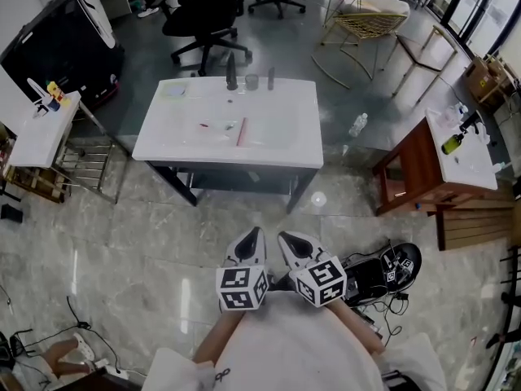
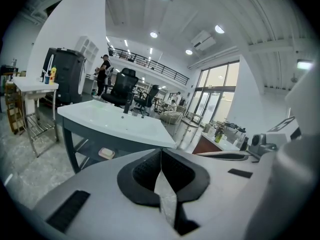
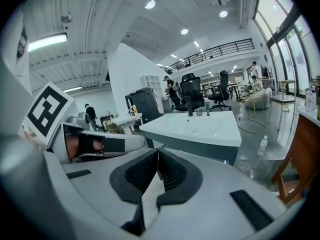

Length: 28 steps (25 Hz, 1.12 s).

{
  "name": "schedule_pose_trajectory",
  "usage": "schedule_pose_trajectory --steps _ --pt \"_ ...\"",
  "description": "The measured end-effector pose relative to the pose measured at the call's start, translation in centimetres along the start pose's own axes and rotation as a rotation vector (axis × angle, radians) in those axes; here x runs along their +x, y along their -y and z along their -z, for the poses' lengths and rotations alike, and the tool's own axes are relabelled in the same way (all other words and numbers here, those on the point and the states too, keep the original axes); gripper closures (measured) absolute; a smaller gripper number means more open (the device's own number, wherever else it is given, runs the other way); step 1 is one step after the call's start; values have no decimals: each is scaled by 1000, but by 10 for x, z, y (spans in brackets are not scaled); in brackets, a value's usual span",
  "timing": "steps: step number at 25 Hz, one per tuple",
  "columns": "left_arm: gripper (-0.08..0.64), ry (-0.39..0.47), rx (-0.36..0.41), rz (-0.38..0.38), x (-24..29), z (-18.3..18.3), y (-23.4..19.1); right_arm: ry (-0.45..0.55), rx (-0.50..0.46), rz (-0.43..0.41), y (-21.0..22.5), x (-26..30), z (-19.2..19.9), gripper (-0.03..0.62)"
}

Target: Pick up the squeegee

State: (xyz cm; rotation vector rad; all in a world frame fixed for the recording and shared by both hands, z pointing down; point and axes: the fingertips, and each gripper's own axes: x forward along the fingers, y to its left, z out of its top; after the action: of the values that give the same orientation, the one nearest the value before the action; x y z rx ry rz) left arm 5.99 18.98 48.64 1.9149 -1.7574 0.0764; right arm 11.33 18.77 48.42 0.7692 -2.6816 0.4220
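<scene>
The left gripper (image 1: 256, 236) and right gripper (image 1: 286, 239) have jaws together and empty. They sit side by side, well short of the white sink table (image 1: 163, 141), consistent with an approach not yet made. The squeegee (image 1: 241, 131) is probably the thin reddish strip lying mid-table; it is too small to confirm.

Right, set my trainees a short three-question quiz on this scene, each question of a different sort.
1. True or false: the left gripper and the right gripper both have their jaws together with nothing between them.
2. Where is the squeegee? A: lying on the white sink. B: in the left gripper's jaws. C: in the right gripper's jaws.
3. In the head view, on which side of the sink does the wooden cabinet stand?
Key: 1 true; 2 A; 3 right.
</scene>
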Motion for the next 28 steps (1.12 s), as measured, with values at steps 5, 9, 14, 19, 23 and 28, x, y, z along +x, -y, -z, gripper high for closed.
schedule_pose_trajectory --steps 5,9,14,19,23,28 --pt "534 17 0 -5 0 -7 -8 -7 43 -4 -1 10 3 565" --pt "533 24 16 -9 1 -11 -11 -21 41 3 1 13 5 565" --pt "534 31 27 -29 1 -13 -14 -23 20 -8 1 17 1 565" --pt "534 43 30 -58 3 -18 -24 -27 4 -28 1 28 -2 565" --pt "534 39 13 -85 5 -18 -35 -33 -26 -16 5 39 -6 565" --pt "534 35 3 -97 11 -22 -45 -35 -18 -12 12 52 -11 565"
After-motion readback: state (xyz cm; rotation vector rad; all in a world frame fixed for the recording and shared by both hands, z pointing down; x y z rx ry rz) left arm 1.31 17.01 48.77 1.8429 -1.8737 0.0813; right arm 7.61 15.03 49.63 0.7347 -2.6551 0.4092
